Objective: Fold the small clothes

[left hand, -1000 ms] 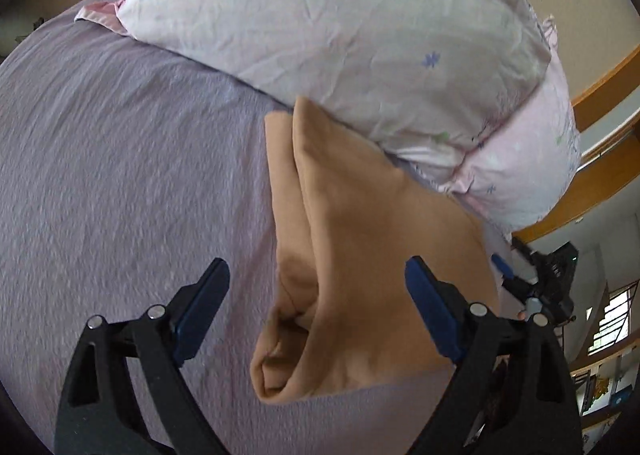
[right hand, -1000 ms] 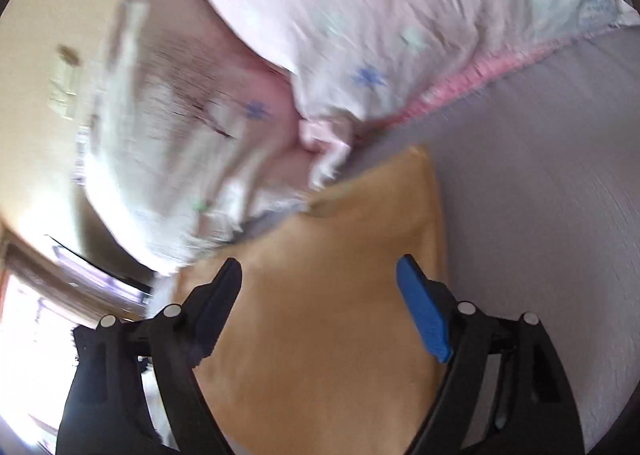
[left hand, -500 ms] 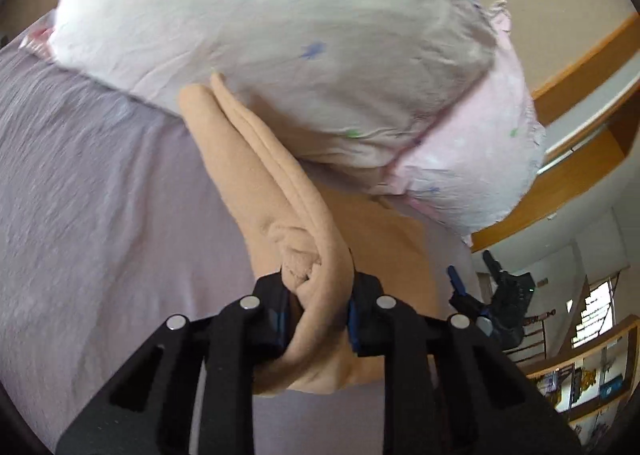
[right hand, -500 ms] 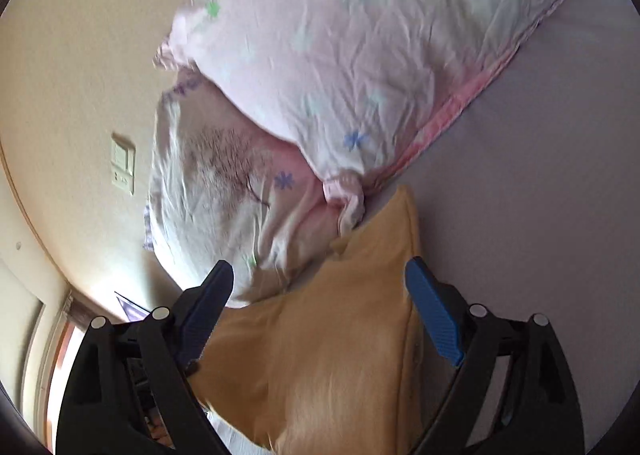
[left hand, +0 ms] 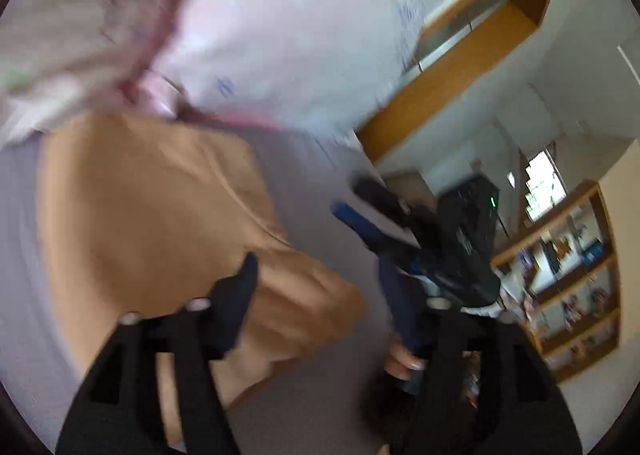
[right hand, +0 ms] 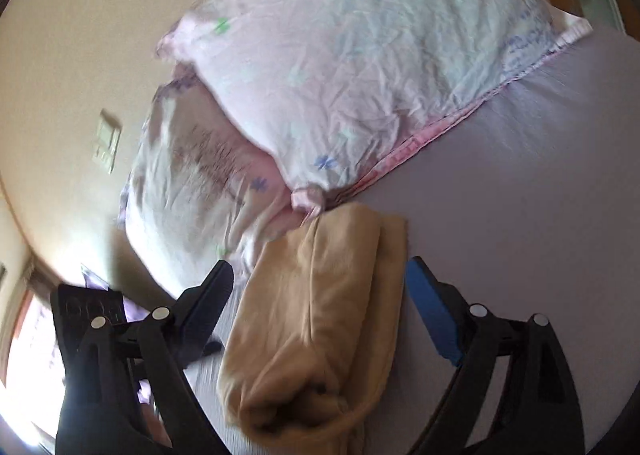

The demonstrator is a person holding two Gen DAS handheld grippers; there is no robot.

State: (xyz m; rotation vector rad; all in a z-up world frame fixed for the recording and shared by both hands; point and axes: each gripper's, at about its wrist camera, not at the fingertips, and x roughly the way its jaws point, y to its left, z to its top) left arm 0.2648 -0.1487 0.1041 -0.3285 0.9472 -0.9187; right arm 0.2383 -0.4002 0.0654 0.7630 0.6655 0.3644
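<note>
A tan garment (left hand: 152, 215) lies folded over on the lilac bedsheet (left hand: 320, 395), close to the pillows. It also shows in the right wrist view (right hand: 320, 315) as a thick folded bundle. My left gripper (left hand: 320, 295) is open and empty, its jaws spread just above the garment's near edge. My right gripper (right hand: 320, 307) is open, with the folded garment lying between its spread fingers, not pinched. The right gripper's body (left hand: 440, 239) shows in the left wrist view beside the garment.
Two pale floral pillows (right hand: 360, 67) lie stacked against the beige wall, touching the garment's far end. A wooden headboard ledge (left hand: 460, 67) and bookshelves (left hand: 568, 275) stand beyond the bed. The bedsheet (right hand: 520, 195) stretches to the right of the garment.
My left gripper, shut on the garment's edge half a second ago, has carried it over, let go and opened. The garment now lies folded narrower. The right gripper stayed open.
</note>
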